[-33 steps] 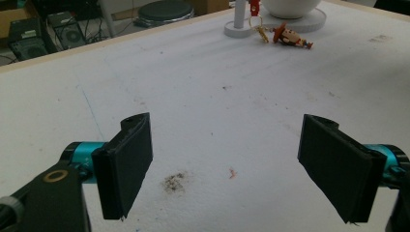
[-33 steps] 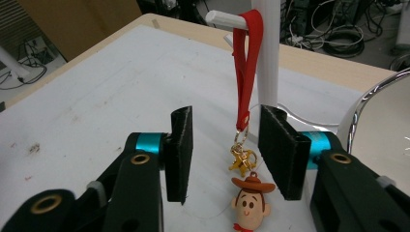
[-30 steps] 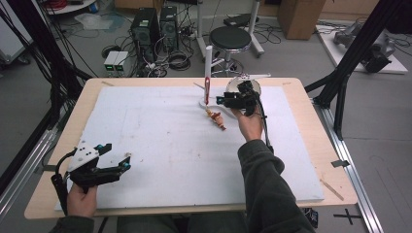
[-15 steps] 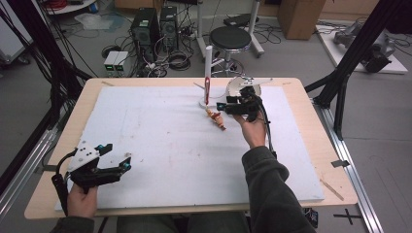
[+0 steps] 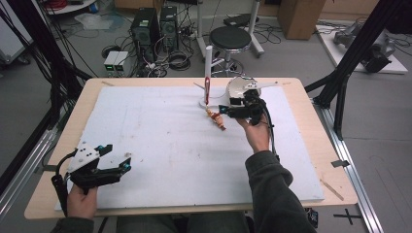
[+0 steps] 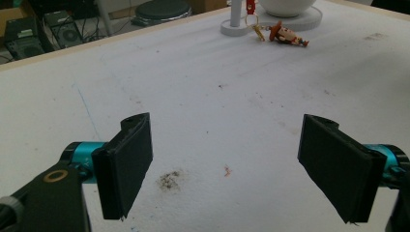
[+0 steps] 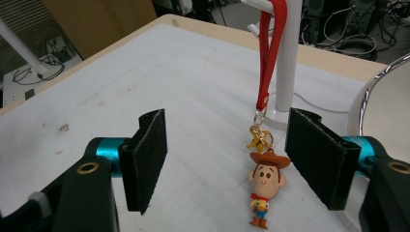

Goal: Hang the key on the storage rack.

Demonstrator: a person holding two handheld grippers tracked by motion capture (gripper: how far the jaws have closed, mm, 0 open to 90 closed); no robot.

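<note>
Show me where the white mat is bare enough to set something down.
Bare: the white mat between the left gripper and the cowboy keychain. Crowded: far edge, where the white stand, bowl and right gripper cluster.

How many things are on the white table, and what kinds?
Cowboy figure keychain on a red strap: 1
White stand holding the strap: 1
White bowl: 1
Black grippers, left and right: 2
Total: 5

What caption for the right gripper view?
Open right tool behind a cowboy keychain hanging by a red strap from a white stand.
</note>
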